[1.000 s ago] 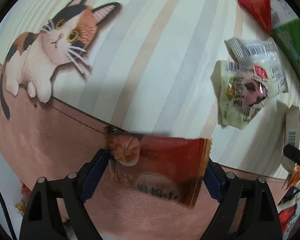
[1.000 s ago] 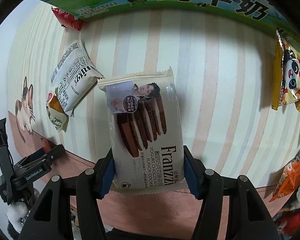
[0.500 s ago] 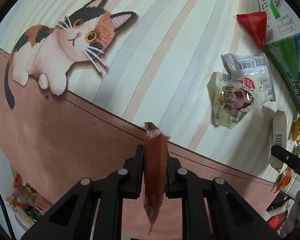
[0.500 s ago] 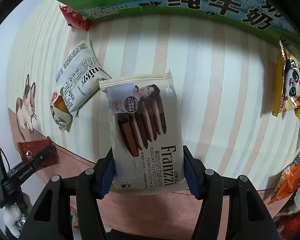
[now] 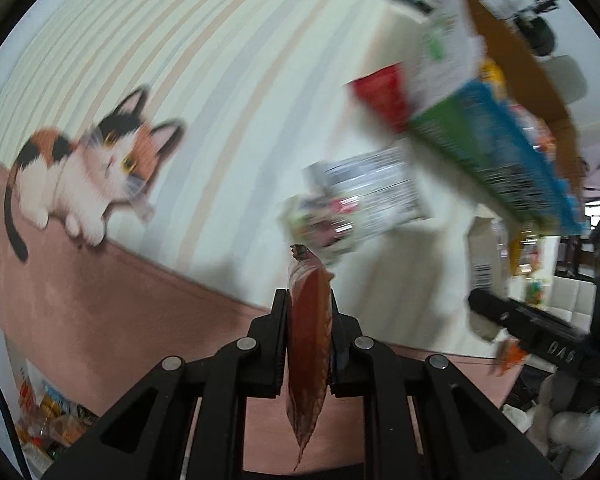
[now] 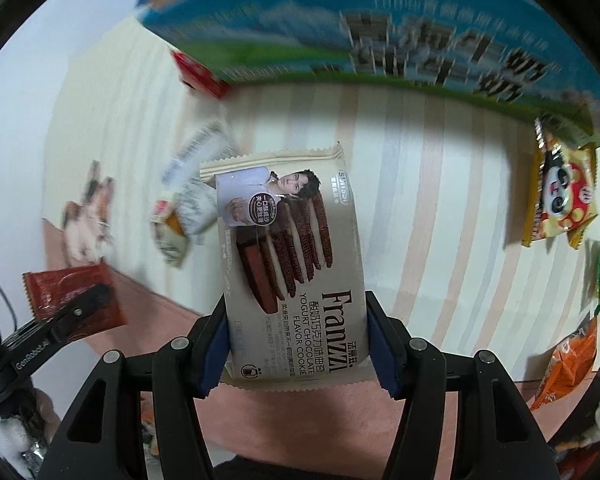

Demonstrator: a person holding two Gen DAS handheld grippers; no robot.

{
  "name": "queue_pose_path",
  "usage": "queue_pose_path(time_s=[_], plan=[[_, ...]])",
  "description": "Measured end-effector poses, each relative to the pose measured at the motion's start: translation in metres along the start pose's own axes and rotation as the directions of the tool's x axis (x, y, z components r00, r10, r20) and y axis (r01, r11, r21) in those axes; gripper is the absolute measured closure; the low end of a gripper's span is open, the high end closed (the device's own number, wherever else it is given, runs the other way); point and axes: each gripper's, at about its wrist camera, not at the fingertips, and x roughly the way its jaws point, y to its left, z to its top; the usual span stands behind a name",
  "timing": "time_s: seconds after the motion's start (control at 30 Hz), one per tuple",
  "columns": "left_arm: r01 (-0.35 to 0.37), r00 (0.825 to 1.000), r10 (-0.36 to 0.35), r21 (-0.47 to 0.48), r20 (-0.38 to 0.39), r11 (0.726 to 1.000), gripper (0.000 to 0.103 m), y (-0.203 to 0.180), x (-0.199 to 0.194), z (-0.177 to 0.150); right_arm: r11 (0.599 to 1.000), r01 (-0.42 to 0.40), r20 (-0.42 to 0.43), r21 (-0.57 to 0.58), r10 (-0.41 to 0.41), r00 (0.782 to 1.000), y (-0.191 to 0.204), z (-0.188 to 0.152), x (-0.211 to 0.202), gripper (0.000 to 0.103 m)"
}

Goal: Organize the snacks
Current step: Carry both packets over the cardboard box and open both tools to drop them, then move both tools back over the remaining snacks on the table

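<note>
My left gripper [image 5: 309, 304] is shut on a thin red-brown snack packet [image 5: 308, 344], held edge-on above the table; the packet also shows in the right wrist view [image 6: 74, 298]. My right gripper [image 6: 296, 320] is shut on a beige Franzzi cookie pack [image 6: 288, 264], held flat above the striped cloth. A blue-green milk carton box [image 5: 500, 148] stands at the far side, also seen in the right wrist view [image 6: 380, 32].
A striped tablecloth with a cat print [image 5: 92, 172] covers the table. A white packet [image 5: 376, 192], a pale green packet [image 5: 320, 228] and a red packet [image 5: 380, 92] lie near the box. A yellow panda packet [image 6: 560, 196] and an orange packet [image 6: 568, 364] lie at right.
Both grippers have lifted and tilted toward the milk box, which now looms larger; both views are motion-blurred. The left gripper closed on the red-brown packet a second ago and turned it edge-on.
</note>
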Motion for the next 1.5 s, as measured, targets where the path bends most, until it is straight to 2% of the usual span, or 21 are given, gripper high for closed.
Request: queue_pose_path(time_s=[0.17, 0.3, 0.5, 0.63, 0.87, 1.0, 1.17, 1.23, 1.27, 1.33, 1.4, 1.5], plan=[[0.064, 0.996, -0.069, 0.087, 0.061, 0.994, 0.090, -0.062, -0.038, 0.033, 0.998, -0.060, 0.100, -0.010, 0.061, 0.993, 0.001, 0.005, -0.066, 0.040], [0.110, 0.988, -0.125, 0.151, 0.093, 0.982, 0.090, -0.127, -0.060, 0.066, 0.996, -0.089, 0.179, 0.005, 0.086, 0.980, -0.011, 0.019, -0.118, 0.040], [0.129, 0.983, -0.157, 0.254, 0.094, 0.959, 0.090, -0.204, -0.077, 0.120, 0.996, -0.069, 0.240, 0.055, 0.054, 0.969, -0.040, 0.060, -0.159, 0.040], [0.126, 0.989, -0.143, 0.292, 0.036, 0.948, 0.090, -0.245, -0.055, 0.156, 0.994, -0.040, 0.221, 0.101, 0.017, 0.975, -0.063, 0.092, -0.160, 0.040], [0.076, 0.997, -0.065, 0.304, -0.047, 0.950, 0.090, -0.285, -0.002, 0.207, 0.983, 0.032, 0.165, 0.180, -0.062, 0.984, -0.100, 0.135, -0.138, 0.040], [0.064, 0.996, -0.039, 0.315, -0.086, 0.947, 0.090, -0.297, 0.026, 0.220, 0.976, 0.056, 0.139, 0.209, -0.086, 0.987, -0.114, 0.145, -0.125, 0.040], [0.031, 0.990, 0.014, 0.314, -0.141, 0.949, 0.087, -0.303, 0.052, 0.222, 0.967, 0.036, 0.093, 0.251, -0.061, 0.994, -0.127, 0.154, -0.105, 0.038], [0.026, 0.989, 0.019, 0.302, -0.145, 0.953, 0.086, -0.302, 0.056, 0.221, 0.966, 0.043, 0.073, 0.256, -0.064, 0.995, -0.130, 0.156, -0.100, 0.025], [0.018, 0.989, 0.028, 0.305, -0.144, 0.952, 0.081, -0.303, 0.057, 0.221, 0.965, 0.055, 0.071, 0.255, -0.076, 0.995, -0.131, 0.156, -0.098, 0.012], [0.016, 0.989, 0.030, 0.299, -0.148, 0.954, 0.061, -0.302, 0.058, 0.222, 0.965, 0.093, 0.068, 0.245, -0.113, 0.991, -0.133, 0.157, -0.097, 0.011], [0.014, 0.991, 0.027, 0.296, -0.135, 0.955, 0.022, -0.300, 0.054, 0.221, 0.965, 0.107, 0.067, 0.241, -0.126, 0.990, -0.135, 0.155, -0.096, 0.010], [-0.018, 0.995, 0.047, 0.317, -0.084, 0.948, 0.018, -0.300, 0.045, 0.218, 0.964, 0.136, 0.084, 0.228, -0.159, 0.984, -0.134, 0.152, -0.100, 0.010]])
